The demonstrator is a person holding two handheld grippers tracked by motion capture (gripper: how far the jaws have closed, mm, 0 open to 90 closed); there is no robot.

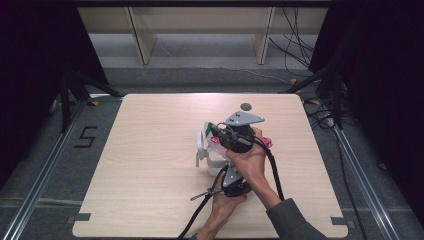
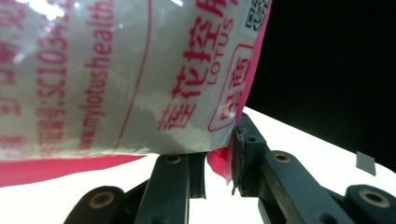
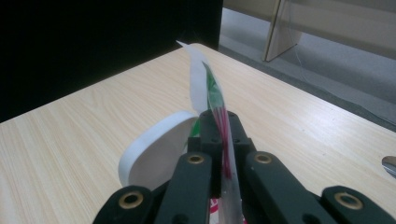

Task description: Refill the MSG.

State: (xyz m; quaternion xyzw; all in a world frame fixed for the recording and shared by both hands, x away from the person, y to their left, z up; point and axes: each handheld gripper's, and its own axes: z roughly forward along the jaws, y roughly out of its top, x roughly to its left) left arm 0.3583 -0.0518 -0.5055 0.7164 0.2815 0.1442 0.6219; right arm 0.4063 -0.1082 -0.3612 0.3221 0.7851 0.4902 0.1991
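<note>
The wooden table (image 1: 150,165) spreads out on all sides of both grippers, which sit close together near its middle, a little toward the person's edge. Beyond the grippers, near the far edge, a small dark disc (image 1: 245,106) lies on the wood, well apart from them.

The right gripper (image 1: 216,131) is the farther of the two, held in a hand (image 1: 250,157) that comes in from the bottom of the high view, with its grey three-cornered plate (image 1: 243,119) on top. The left gripper (image 1: 225,175) is directly below it, nearer the person, in the other hand (image 1: 225,207).

Between the two grippers hangs a plastic pouch (image 2: 116,74) printed in pink lettering with a pink border. The right gripper is clenched on its upper edge: in the right gripper view the thin film (image 3: 219,116), edge-on with green and pink print, runs straight between the closed jaws and rises past their tips. The left gripper is pinching the pouch's lower pink corner (image 2: 219,163), which sits squeezed between its two jaws, the rest of the pouch spreading up and to the left of them.

Just left of the right gripper's jaws stands a white container with a hinged round lid (image 3: 154,149) tipped open, touching or nearly touching the pouch; I cannot tell which.
</note>
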